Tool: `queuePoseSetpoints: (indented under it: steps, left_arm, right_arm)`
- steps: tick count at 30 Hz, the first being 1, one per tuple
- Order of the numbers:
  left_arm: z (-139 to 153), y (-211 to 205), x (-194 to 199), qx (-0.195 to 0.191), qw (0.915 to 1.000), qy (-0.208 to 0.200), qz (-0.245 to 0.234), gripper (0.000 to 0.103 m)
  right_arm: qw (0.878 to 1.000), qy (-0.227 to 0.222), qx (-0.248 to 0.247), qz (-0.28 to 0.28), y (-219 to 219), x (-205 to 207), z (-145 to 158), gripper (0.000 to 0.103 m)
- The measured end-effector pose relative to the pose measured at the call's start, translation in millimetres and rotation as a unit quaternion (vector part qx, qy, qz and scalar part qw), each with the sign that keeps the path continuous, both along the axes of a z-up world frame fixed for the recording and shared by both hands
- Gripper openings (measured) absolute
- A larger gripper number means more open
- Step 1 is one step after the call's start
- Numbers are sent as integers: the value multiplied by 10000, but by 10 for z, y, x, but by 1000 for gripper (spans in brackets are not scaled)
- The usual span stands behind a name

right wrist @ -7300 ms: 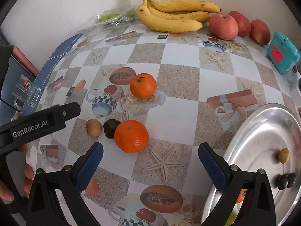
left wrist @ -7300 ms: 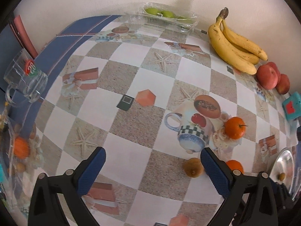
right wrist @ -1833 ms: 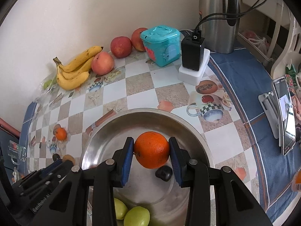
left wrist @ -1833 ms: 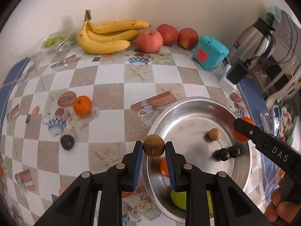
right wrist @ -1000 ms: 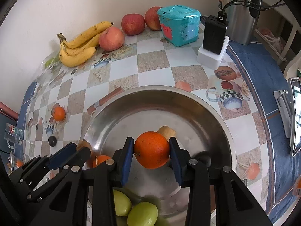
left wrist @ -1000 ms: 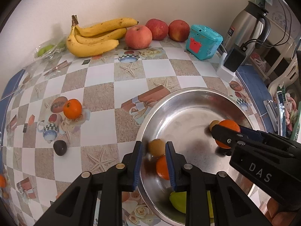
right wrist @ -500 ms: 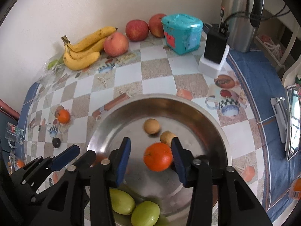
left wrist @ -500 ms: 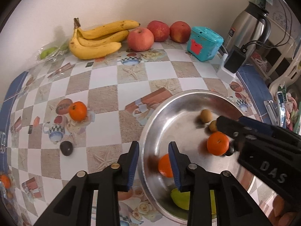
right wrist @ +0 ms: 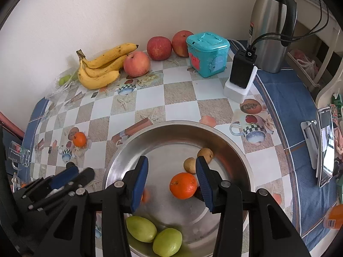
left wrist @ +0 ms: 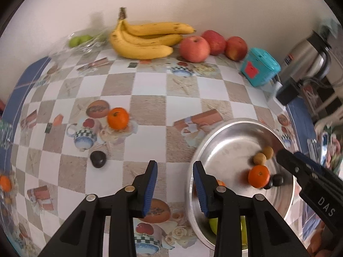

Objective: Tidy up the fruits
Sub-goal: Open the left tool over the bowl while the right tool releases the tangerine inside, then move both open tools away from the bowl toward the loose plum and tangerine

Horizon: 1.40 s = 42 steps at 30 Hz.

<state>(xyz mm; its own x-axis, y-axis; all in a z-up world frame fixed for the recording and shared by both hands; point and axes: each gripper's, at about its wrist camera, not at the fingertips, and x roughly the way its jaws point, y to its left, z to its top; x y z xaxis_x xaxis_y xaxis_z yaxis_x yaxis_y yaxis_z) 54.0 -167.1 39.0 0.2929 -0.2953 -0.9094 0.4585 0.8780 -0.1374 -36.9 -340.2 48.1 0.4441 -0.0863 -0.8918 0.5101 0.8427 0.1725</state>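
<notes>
The orange (right wrist: 183,185) lies loose in the steel bowl (right wrist: 171,128), touching one of two small brown fruits (right wrist: 190,165) at the bowl's far right side, with two green fruits (right wrist: 154,234) side by side at the near rim and two small dark fruits (left wrist: 274,181) just beside the orange. The right gripper (right wrist: 172,178) hangs above the bowl with its blue pads parted; its jaws have just been opening, and they grip nothing, the orange showing below and between them. The left gripper (left wrist: 174,187) is likewise parted a little and empty, its jaws having just been opening, and it hangs over the bowl's left rim and the checked surface (left wrist: 150,107) beside it. Out on that surface, well apart from the bowl, a second orange (left wrist: 118,118) sits on a printed teacup picture, with a dark round fruit (left wrist: 98,159) near it. Along the wall lie a bunch of bananas (left wrist: 148,40), three red apples (left wrist: 211,45) and a teal box (left wrist: 259,69), and a steel kettle (right wrist: 271,24) stands at the far right.
</notes>
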Motion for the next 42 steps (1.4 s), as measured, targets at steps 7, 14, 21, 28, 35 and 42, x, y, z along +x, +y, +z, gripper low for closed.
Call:
queuePoseSetpoints:
  steps: [7, 14, 21, 28, 35, 42]
  left_arm:
    - [-98, 250, 184, 2, 9981, 288, 538, 38]
    - [-141, 460, 307, -9, 9949, 412, 925, 38]
    - [-171, 506, 335, 12, 9939, 448, 1011, 38]
    - [-249, 487, 324, 178, 9939, 468, 983, 42]
    - [-312, 507, 335, 407, 9930, 421, 1026, 64]
    - [-471, 573, 368, 750, 9886, 531, 1193, 93]
  right_arm:
    - [9999, 134, 24, 42, 37, 15, -81, 47]
    - [9998, 153, 6, 140, 89, 46, -86, 47]
    - [9996, 181, -19, 197, 103, 60, -93, 47]
    - [9995, 255, 3, 202, 98, 69, -153, 47]
    - [9990, 384, 6, 228, 108, 92, -216, 47]
    - [9980, 561, -83, 269, 124, 120, -299, 67]
